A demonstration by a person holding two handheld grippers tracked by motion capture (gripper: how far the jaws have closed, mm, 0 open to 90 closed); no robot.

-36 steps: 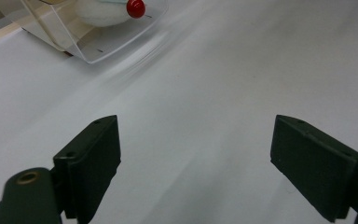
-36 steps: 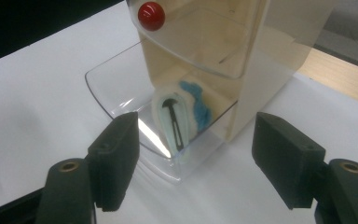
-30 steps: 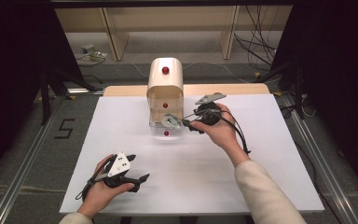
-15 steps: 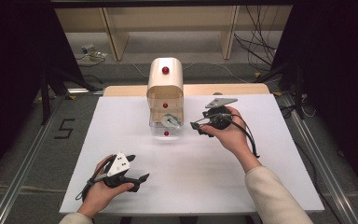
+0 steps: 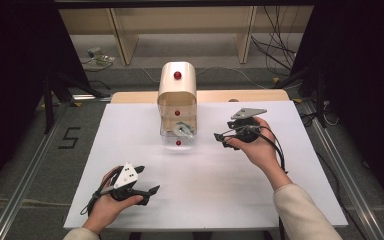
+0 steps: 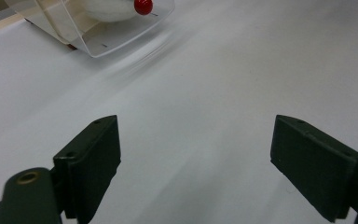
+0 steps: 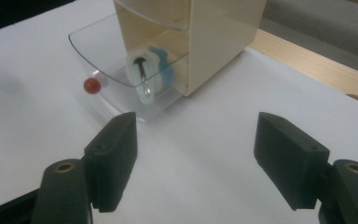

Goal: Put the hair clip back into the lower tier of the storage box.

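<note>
Our right gripper [image 7: 196, 161] holds its jaws spread and empty, just beside the clear bottom drawer [image 7: 103, 56], which stands pulled out of the small beige drawer cabinet [image 5: 177, 97] toward us. A roll of tape [image 7: 150, 77] stands on edge inside. Our left gripper [image 6: 196, 161], also spread, rests near the table's [image 5: 230, 190] front.

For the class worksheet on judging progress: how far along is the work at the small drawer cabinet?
Looks done: the bottom drawer of the cabinet stands pulled out, with a tape roll lying in it. In hand: nothing; the right gripper sits open beside the drawer, and the left gripper rests open near the table's front. Probably left: pushing the drawer shut.
</note>
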